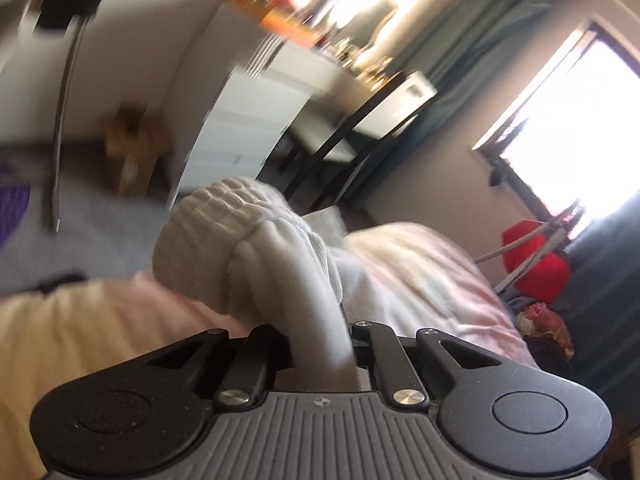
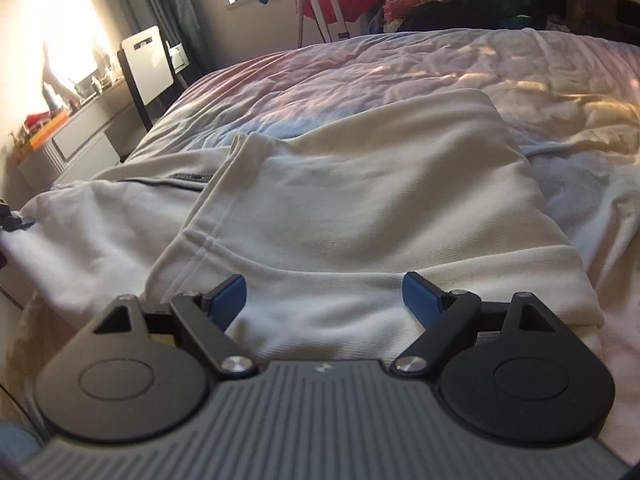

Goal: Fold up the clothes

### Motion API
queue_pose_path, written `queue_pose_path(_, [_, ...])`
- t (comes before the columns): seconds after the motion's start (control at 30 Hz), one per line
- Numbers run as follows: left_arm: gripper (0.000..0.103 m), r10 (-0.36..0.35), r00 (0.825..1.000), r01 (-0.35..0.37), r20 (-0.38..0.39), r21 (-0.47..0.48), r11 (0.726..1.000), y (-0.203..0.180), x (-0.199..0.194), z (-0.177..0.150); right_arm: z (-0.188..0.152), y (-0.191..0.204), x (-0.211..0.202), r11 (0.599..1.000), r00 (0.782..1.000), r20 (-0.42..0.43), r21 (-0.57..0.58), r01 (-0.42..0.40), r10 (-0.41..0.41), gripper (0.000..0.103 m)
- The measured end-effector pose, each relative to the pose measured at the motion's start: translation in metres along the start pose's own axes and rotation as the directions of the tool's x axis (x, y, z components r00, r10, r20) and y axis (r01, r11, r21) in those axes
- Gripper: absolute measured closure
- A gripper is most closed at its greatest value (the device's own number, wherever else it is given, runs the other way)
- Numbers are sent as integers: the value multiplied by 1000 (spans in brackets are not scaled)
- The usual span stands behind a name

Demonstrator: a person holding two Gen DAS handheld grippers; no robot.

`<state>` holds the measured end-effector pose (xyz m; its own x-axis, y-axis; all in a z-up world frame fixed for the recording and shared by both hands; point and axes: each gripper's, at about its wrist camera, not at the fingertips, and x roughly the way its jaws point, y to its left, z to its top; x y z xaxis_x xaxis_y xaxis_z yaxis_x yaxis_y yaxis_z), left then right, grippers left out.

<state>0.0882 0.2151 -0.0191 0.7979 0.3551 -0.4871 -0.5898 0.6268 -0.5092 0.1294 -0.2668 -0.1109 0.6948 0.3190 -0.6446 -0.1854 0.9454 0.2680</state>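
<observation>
On the left, the left gripper (image 1: 320,344) is holding its jaws drawn tight on a pinch of cream-white knit fabric, a thick ribbed cuff (image 1: 224,236) bunched and lifted above the bed; the left wrist view is smearing with motion blur, so I cannot tell which end of the garment this cuff belongs to; behind it a white chest of drawers (image 1: 244,128) and a dark-framed white chair (image 1: 372,120) are showing against the wall.

Moving rightward, the cream-white cotton sweatshirt-like garment (image 2: 360,208) is lying spread on the pale pink-and-white rumpled duvet of the bed (image 2: 440,72), with one panel already doubled over the rest and a stitched hem running diagonally at its left edge; a short dark zip or trim is peeking out further left.

On the right, the right gripper (image 2: 324,300) is hovering over the near edge of that folded panel with its jaws standing wide apart, blue pads (image 2: 228,300) clear of the cloth and gripping nothing.

By my judgement a sleeve or side fold is in hand; the next move is probably calling for the left to carry the cuff across onto the body, while the right presses or pinches the near edge.
</observation>
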Motion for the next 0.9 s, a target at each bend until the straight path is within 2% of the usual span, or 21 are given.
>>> queue_pose_path(0.1, [94,-52,994,43,96,97,994,-53,-27,-4,7,-14,-22,998,999,40,55,-6,4,17])
queue_pose_path(0.2, [95,-131,976,96,175,195,976,-110,-52,-19,19,-32,-49,994,992,124,103,-22,9,17])
queue_pose_path(0.3, [95,-221,946,140,236,317,938,-167,-77,-50,32,-51,-69,990,979,201,140,2,-30,17])
queue_pose_path(0.37, [95,-286,924,167,252,407,898,-203,-92,-79,39,-68,-76,984,971,231,176,14,-55,17])
queue_pose_path(0.47, [95,-379,897,207,229,540,816,-255,-102,-134,46,-97,-84,970,962,259,243,24,-89,17])
queue_pose_path(0.53, [95,-427,884,230,191,617,752,-282,-100,-179,49,-121,-89,950,954,277,310,27,-117,17])
queue_pose_path(0.63, [94,-475,874,257,102,733,630,-306,-93,-260,52,-156,-95,914,941,297,405,29,-162,17])
queue_pose_path(0.7, [93,-466,885,283,-6,802,527,-311,-77,-319,50,-174,-94,887,937,296,461,28,-184,16])
queue_pose_path(0.77, [91,-390,904,350,-174,827,440,-311,-51,-369,47,-187,-91,864,939,292,503,9,-180,16])
queue_pose_path(0.83, [89,-328,918,351,-225,845,403,-307,-35,-400,45,-196,-84,853,946,279,522,-6,-164,16])
queue_pose_path(0.9, [87,-298,928,329,-224,868,371,-300,-25,-417,44,-201,-74,846,957,258,533,-25,-134,16])
